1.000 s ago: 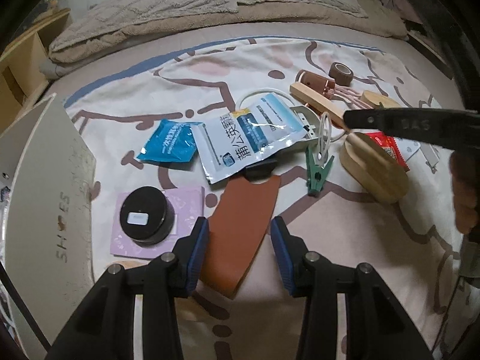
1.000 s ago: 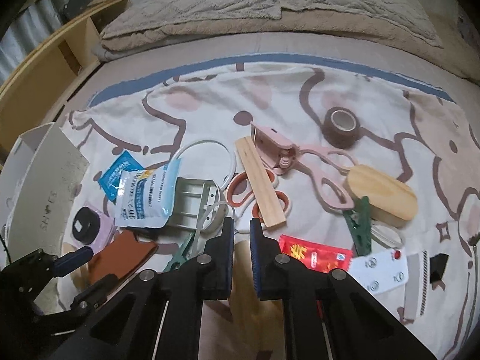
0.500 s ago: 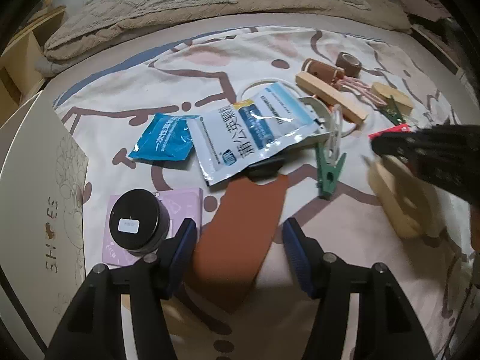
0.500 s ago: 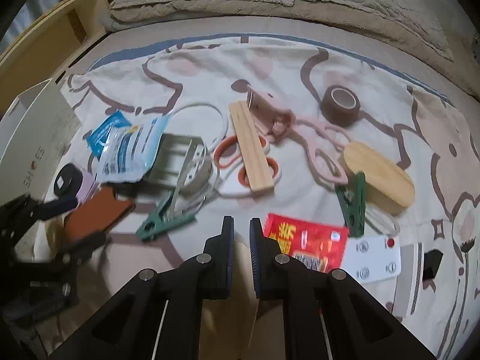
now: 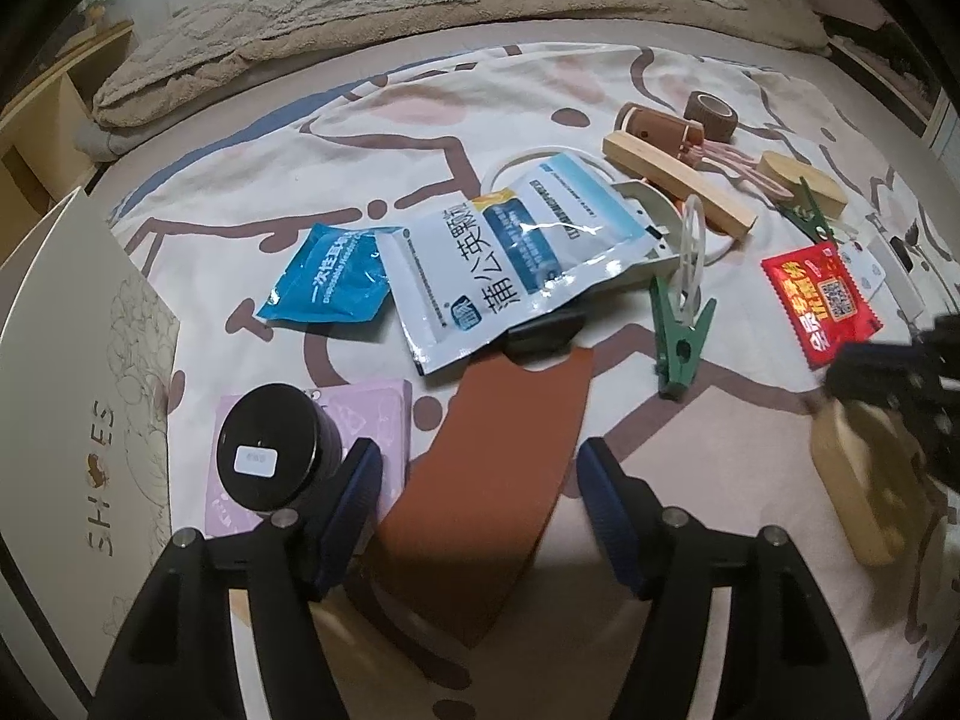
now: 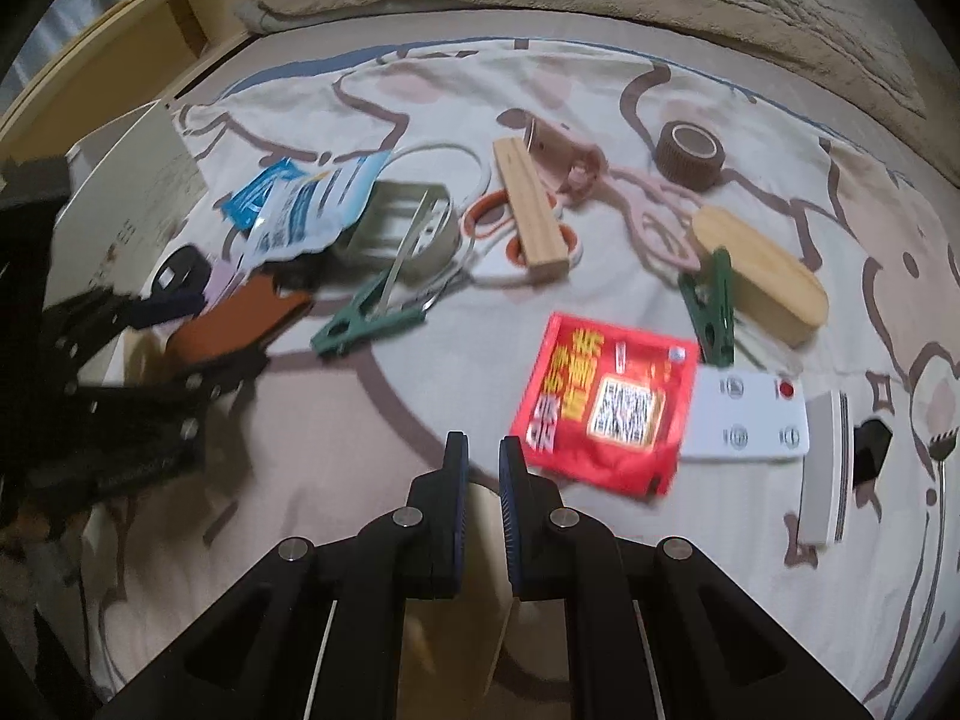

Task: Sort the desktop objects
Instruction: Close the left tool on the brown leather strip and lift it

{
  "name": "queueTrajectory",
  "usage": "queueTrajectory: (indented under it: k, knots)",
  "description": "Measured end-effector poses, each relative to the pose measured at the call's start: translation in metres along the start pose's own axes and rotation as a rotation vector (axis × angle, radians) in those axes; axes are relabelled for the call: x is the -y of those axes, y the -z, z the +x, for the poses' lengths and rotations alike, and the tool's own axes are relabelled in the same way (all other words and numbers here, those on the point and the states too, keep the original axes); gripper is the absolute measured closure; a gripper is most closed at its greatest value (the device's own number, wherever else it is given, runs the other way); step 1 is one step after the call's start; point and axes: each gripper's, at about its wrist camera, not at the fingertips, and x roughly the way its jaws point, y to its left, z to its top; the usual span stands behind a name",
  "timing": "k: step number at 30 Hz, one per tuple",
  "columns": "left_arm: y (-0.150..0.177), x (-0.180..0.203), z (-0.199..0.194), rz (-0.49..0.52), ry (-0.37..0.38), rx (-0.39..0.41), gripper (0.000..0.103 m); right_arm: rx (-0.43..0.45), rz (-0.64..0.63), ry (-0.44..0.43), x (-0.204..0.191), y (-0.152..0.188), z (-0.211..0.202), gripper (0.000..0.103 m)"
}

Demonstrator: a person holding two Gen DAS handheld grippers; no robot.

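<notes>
My left gripper (image 5: 480,468) is open, its jaws either side of a flat brown leather sleeve (image 5: 492,468) lying on the bed cloth. My right gripper (image 6: 480,462) is shut on an oval wooden block (image 6: 489,516), held just above the cloth; the block also shows in the left wrist view (image 5: 858,480). Scattered objects include a white medicine sachet (image 5: 516,252), a blue sachet (image 5: 330,276), a green clothespin (image 5: 681,336), a red packet (image 6: 606,402) and a black round tin (image 5: 270,462) on a purple card (image 5: 372,420).
A white shoe box (image 5: 66,396) stands at the left. Farther back lie a wooden stick (image 6: 528,210), orange scissors (image 6: 486,219), pink scissors (image 6: 654,210), a brown tape roll (image 6: 690,153), a second oval wooden block (image 6: 762,276) and a white remote (image 6: 750,420). Pillows line the back.
My right gripper has carried the wooden block down and toward me, away from the pile. My left gripper has opened wider around the brown sleeve and edged forward.
</notes>
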Motion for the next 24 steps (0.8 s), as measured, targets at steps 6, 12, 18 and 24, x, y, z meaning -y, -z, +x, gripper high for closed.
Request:
queueTrajectory:
  k: [6, 12, 18, 24]
  knots:
    - [0.004, 0.003, 0.002, 0.012, -0.007, 0.013, 0.039, -0.011, -0.026, -0.011, 0.001, 0.017, -0.008, 0.092]
    - [0.011, 0.009, -0.003, 0.052, -0.007, 0.027, 0.047, -0.011, -0.043, -0.015, 0.001, 0.03, -0.013, 0.092]
    - [0.024, 0.012, -0.009, 0.053, 0.054, 0.001, 0.052, -0.005, -0.096, -0.016, 0.0, 0.042, -0.016, 0.092]
    - [0.039, 0.017, -0.021, 0.068, 0.115, -0.015, 0.053, -0.008, -0.079, -0.022, 0.003, 0.045, -0.017, 0.092]
